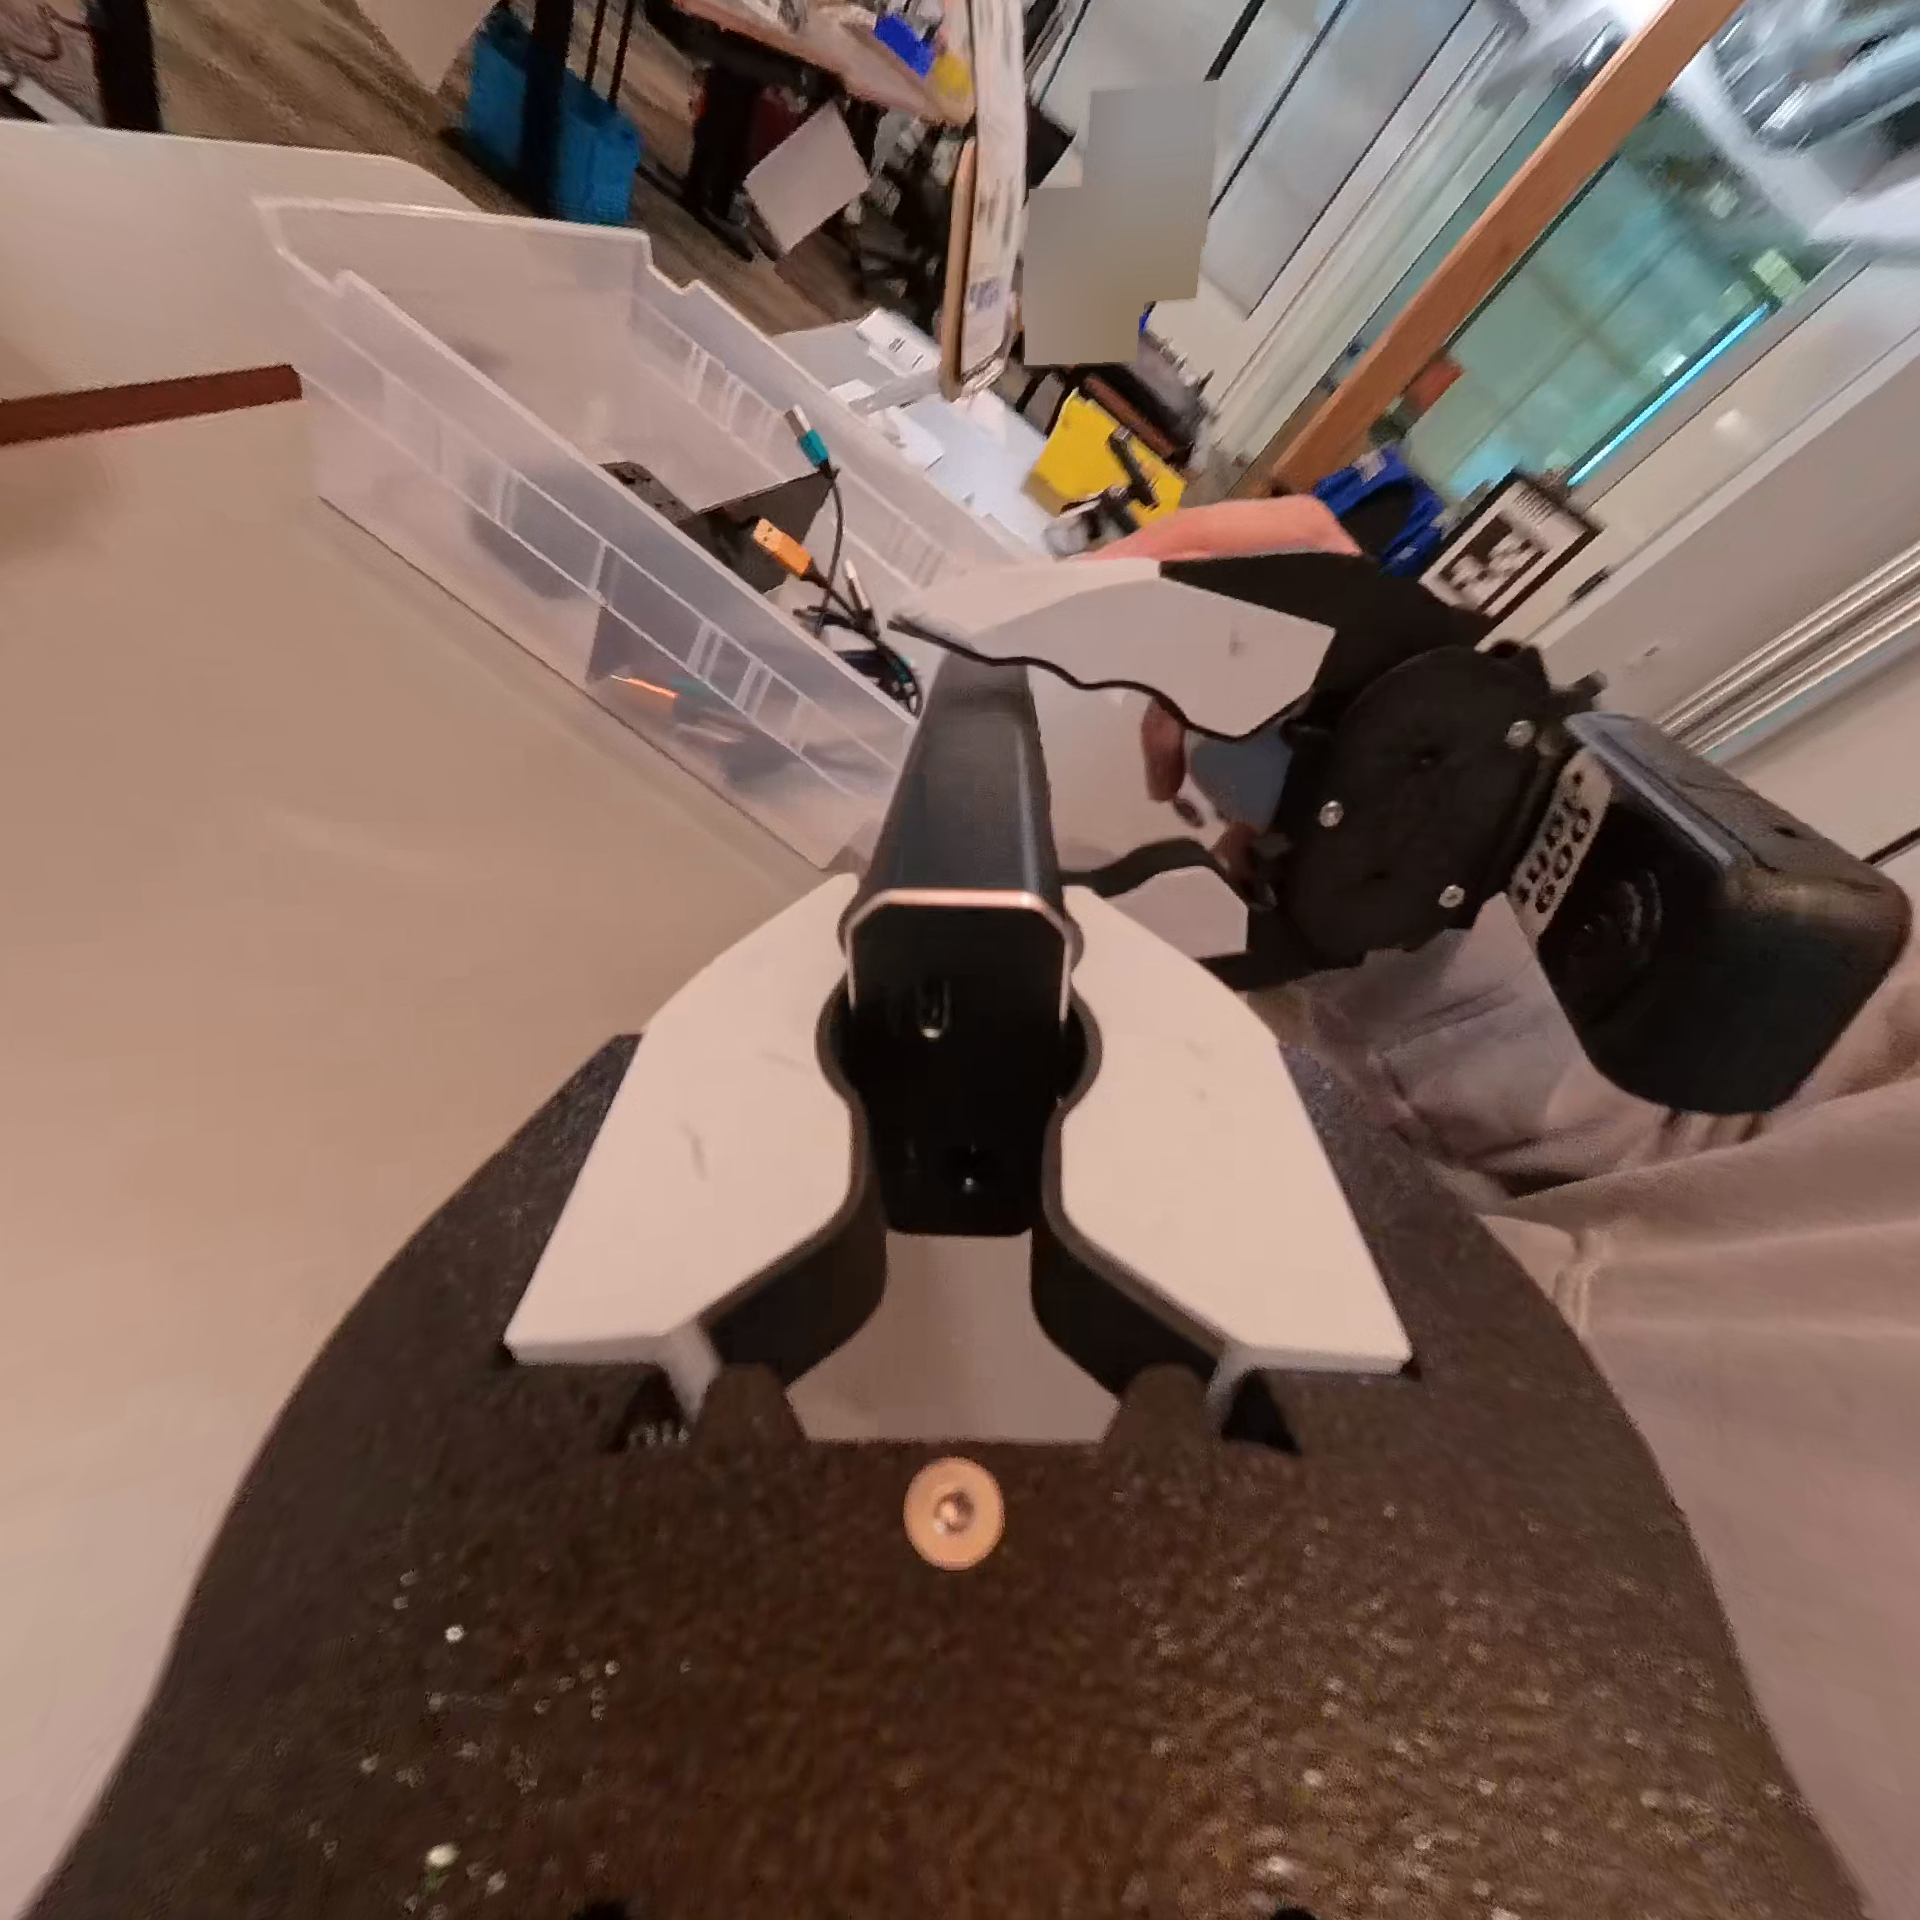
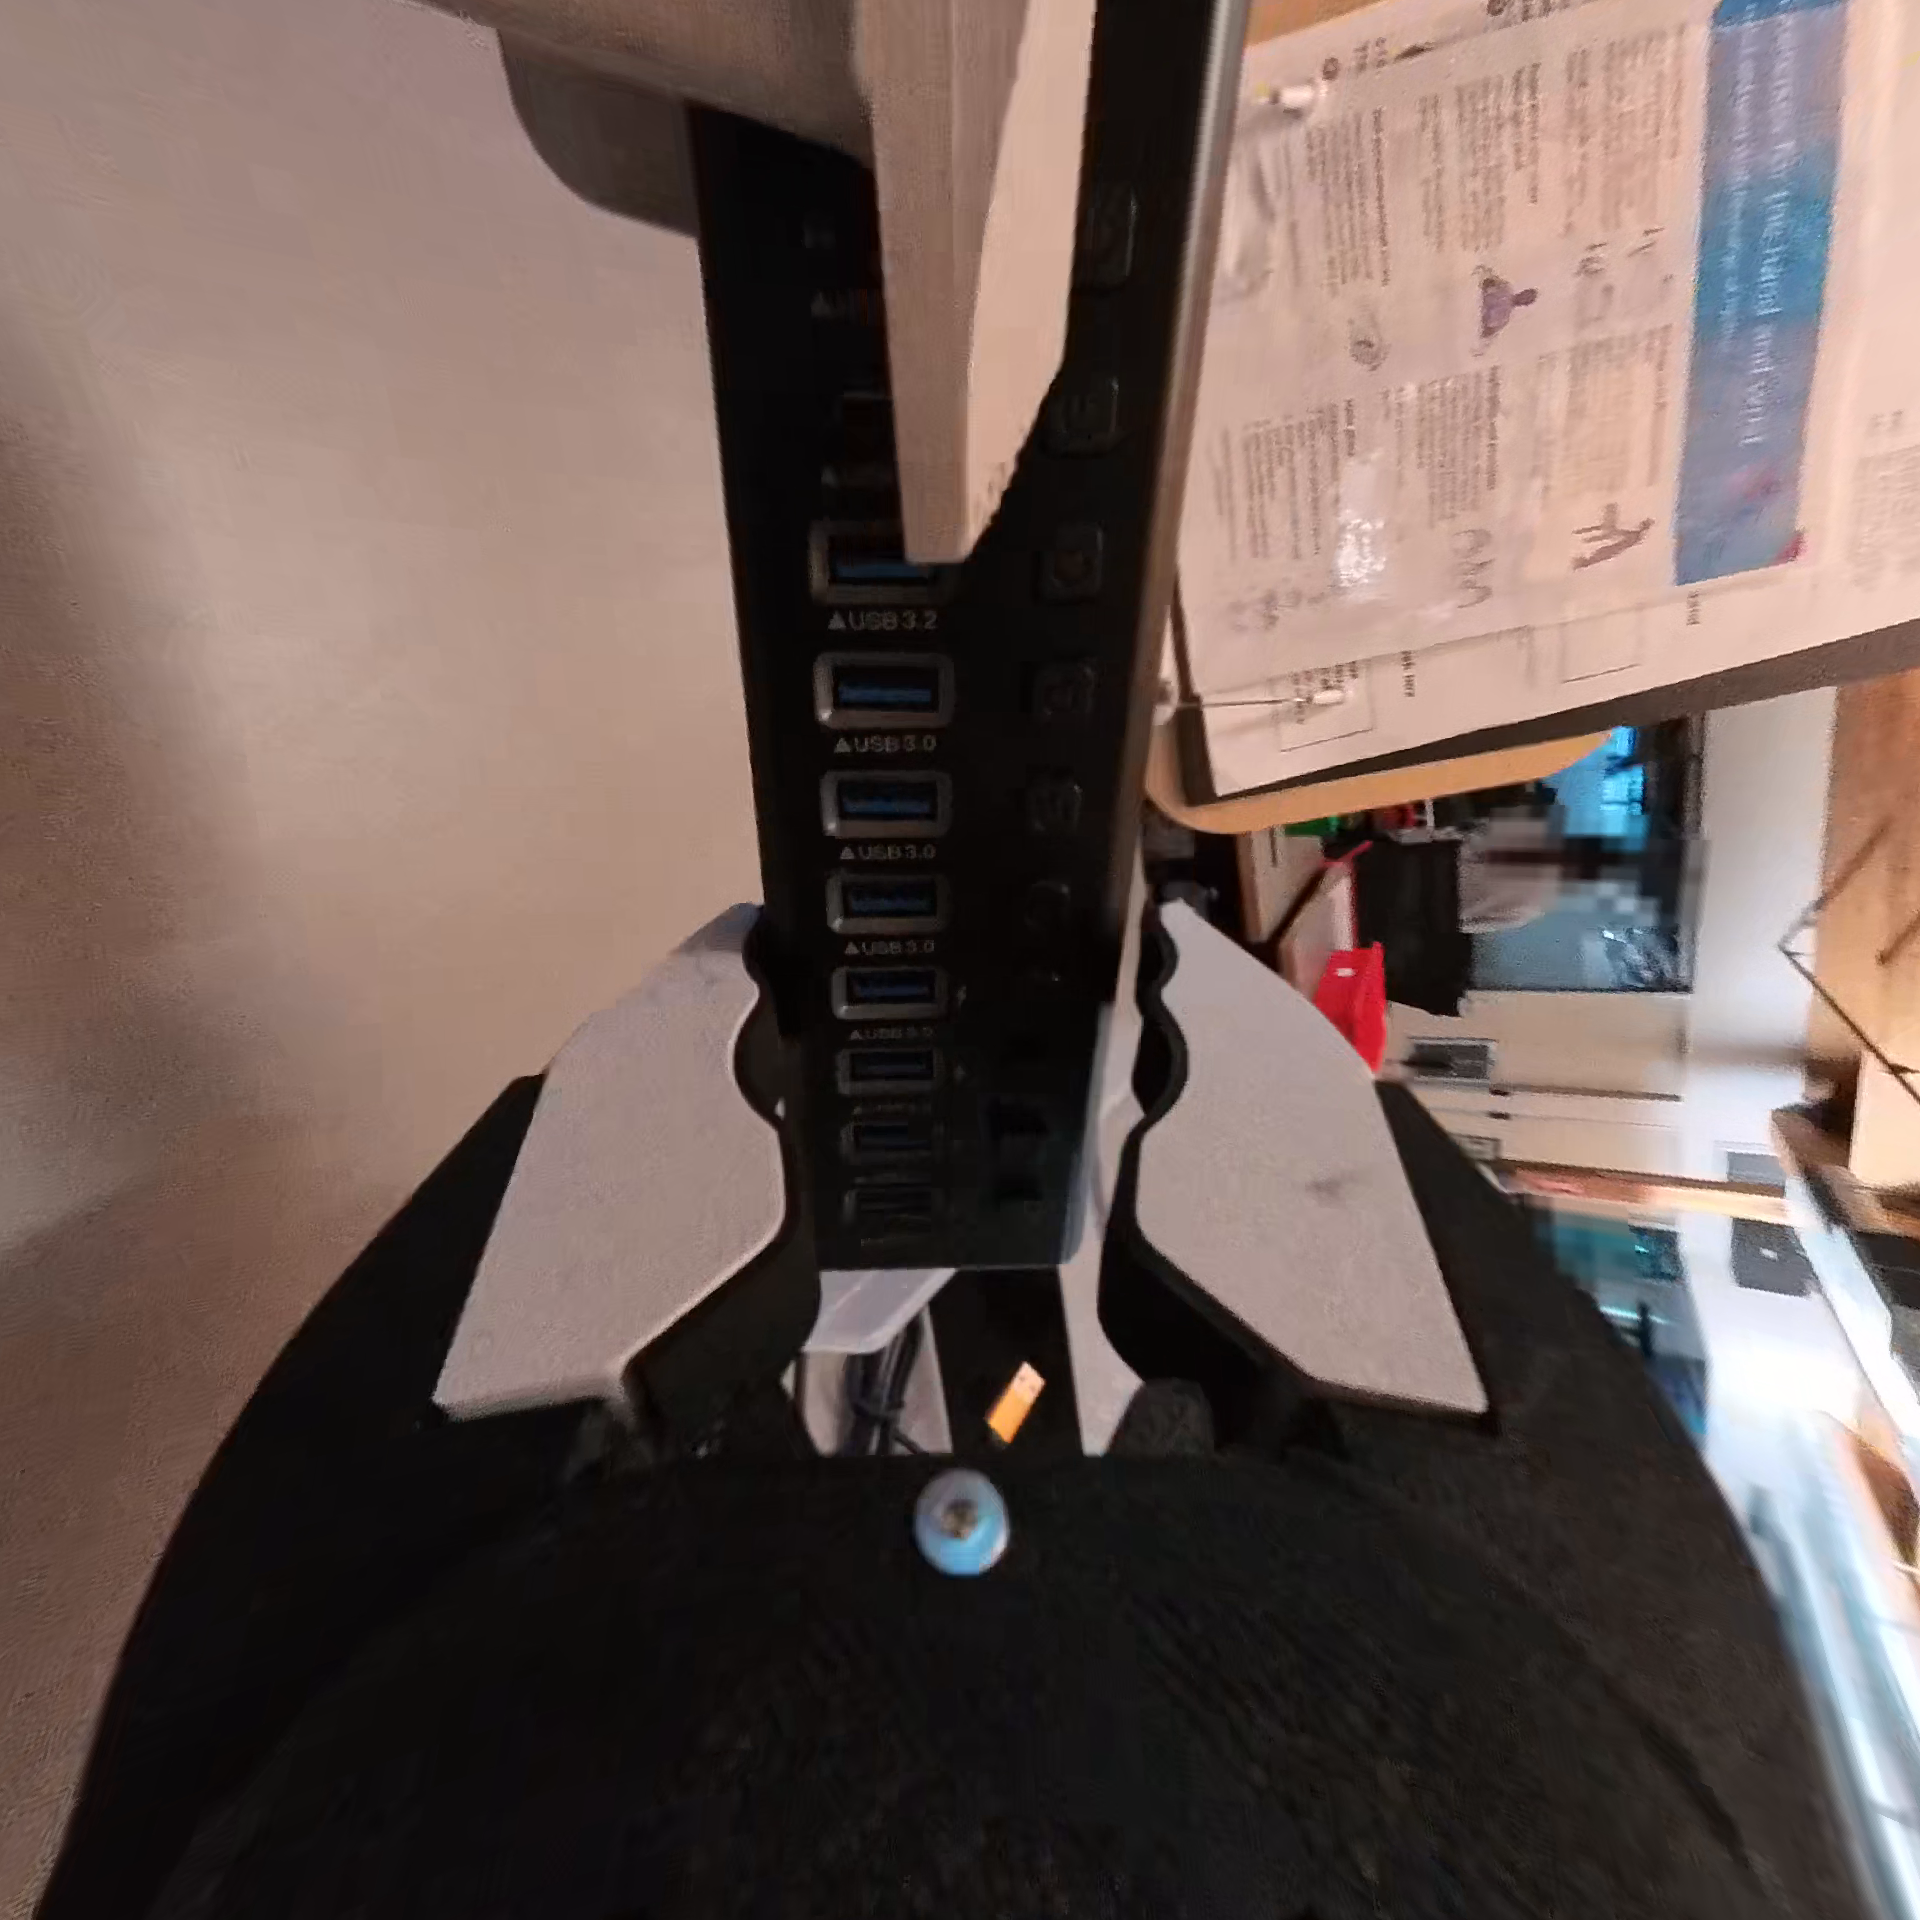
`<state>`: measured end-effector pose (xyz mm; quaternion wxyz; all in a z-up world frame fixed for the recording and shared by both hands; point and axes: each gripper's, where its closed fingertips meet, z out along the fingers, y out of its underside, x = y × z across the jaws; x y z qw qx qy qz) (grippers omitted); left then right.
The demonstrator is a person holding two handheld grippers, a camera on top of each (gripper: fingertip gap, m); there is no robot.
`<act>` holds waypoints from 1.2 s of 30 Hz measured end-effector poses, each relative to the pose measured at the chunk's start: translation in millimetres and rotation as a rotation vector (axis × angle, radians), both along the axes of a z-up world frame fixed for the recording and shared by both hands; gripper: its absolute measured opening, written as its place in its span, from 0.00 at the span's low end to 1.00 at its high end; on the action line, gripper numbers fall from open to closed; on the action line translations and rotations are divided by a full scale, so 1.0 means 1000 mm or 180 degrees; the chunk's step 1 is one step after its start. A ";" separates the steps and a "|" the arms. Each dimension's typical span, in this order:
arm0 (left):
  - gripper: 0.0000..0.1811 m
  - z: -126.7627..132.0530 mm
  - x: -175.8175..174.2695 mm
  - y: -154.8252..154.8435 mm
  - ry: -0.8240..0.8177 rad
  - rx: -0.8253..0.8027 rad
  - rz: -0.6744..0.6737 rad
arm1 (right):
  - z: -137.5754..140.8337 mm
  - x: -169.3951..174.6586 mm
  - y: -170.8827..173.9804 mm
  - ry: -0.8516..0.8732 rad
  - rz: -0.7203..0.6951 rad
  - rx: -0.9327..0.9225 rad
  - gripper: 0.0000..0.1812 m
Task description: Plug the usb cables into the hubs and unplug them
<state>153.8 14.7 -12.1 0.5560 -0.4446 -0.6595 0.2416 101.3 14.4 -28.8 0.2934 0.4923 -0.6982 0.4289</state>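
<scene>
A long black USB hub (image 1: 961, 790) with a row of blue ports (image 2: 883, 691) is held off the table between both grippers. My left gripper (image 1: 956, 966) is shut on its near end. My right gripper (image 2: 956, 997) is shut on the other end, and it also shows in the left wrist view (image 1: 914, 623) at the hub's far tip. A white finger of the left gripper (image 2: 935, 312) covers the hub's upper ports. No cable is plugged into the visible ports. An orange USB plug (image 1: 779, 545) and a teal one (image 1: 805, 442) stick up from black cables in a bin; the orange plug also shows in the right wrist view (image 2: 1016, 1403).
A clear plastic bin (image 1: 468, 436) with dividers stands on the beige table (image 1: 260, 831), behind and left of the hub. A person's grey sleeve (image 1: 1662, 1351) is at the right. A printed poster board (image 2: 1507, 364) stands close beyond the hub.
</scene>
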 end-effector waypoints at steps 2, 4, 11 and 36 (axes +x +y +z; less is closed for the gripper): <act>0.16 -0.001 0.000 -0.001 0.0225 0.0286 -0.0030 | -0.007 0.008 0.005 -0.0264 0.0080 0.0179 0.45; 0.17 -0.002 -0.001 -0.001 0.0392 0.0442 -0.0043 | -0.007 0.023 0.011 -0.0451 0.0293 0.0263 0.52; 0.16 -0.010 -0.013 -0.012 0.0452 0.0679 0.0405 | -0.025 0.029 0.008 -0.0865 -0.0263 0.0769 0.47; 0.30 0.016 0.003 -0.012 0.0630 -0.0430 0.0532 | 0.043 -0.103 -0.028 0.0133 -0.0409 0.0197 0.34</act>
